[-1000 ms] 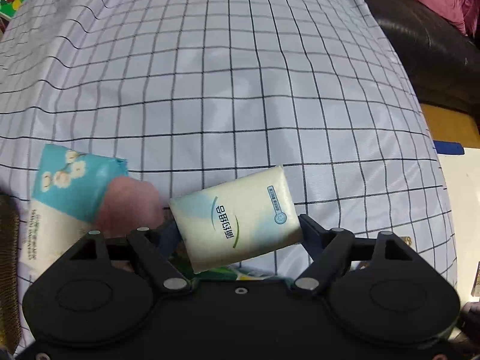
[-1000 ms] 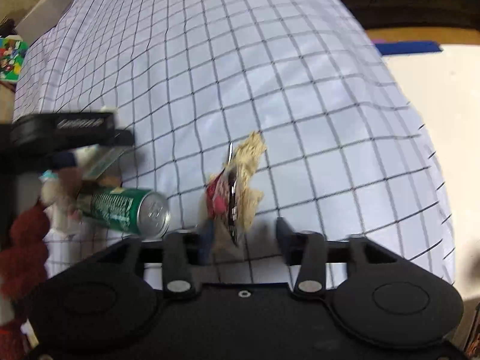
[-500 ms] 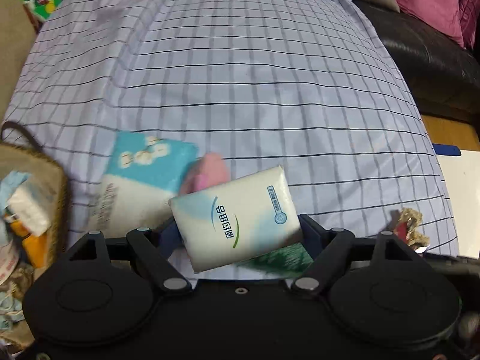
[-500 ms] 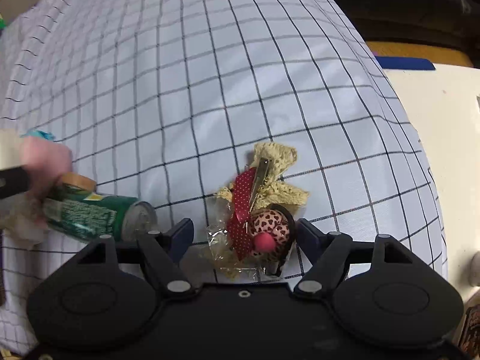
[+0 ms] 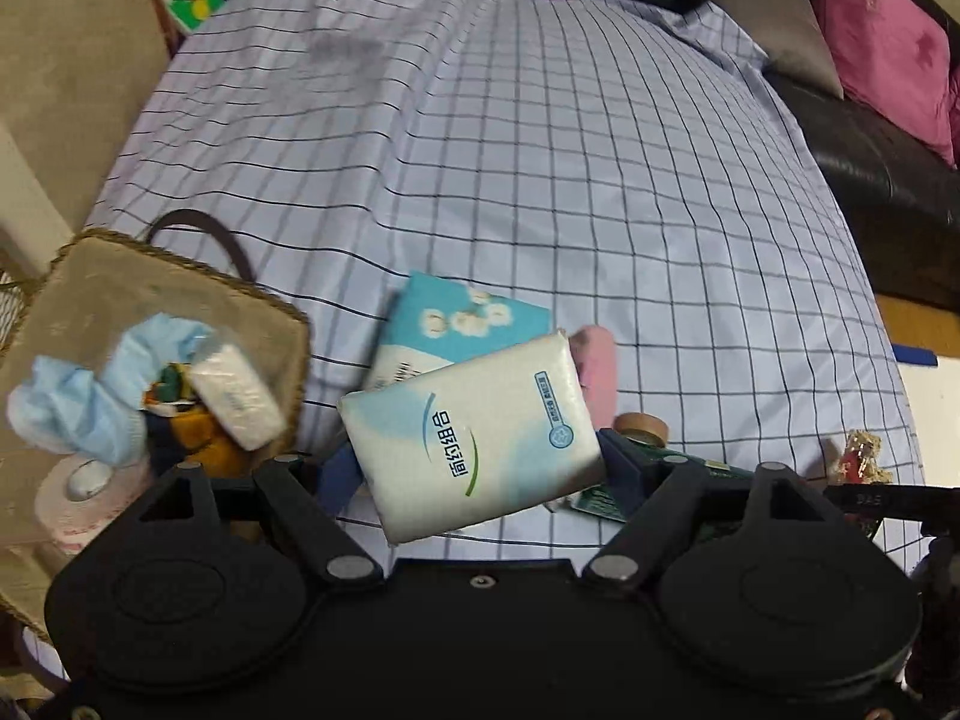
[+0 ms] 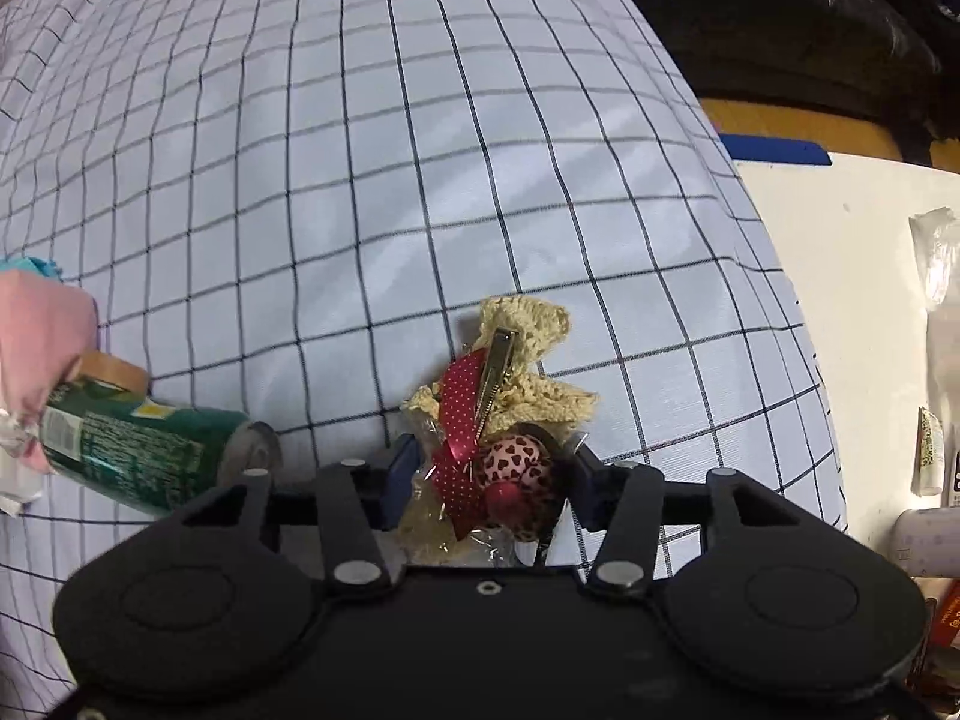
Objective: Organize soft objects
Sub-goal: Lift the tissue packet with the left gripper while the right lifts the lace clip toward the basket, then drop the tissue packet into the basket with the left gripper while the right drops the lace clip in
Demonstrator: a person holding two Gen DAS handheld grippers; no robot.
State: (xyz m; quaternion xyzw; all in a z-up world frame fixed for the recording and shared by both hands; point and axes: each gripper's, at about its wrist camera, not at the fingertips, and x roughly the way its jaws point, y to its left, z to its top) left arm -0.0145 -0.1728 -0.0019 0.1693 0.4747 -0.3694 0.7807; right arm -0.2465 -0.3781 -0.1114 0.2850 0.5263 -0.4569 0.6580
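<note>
Woven basket (image 5: pixel 273 312) at our left, tissue pack in our left gripper (image 5: pixel 474 468).
We see the basket holding a blue cloth (image 5: pixel 90 402), a white tissue packet (image 5: pixel 237 393) and a paper roll (image 5: pixel 78 492). Our left gripper clamps the white tissue pack (image 5: pixel 474 432) above the checked sheet (image 5: pixel 540 180); our right gripper (image 6: pixel 489 474) has just been closing and squeezes the hair-clip bundle (image 6: pixel 492 420) beside a green can (image 6: pixel 138 450).
</note>
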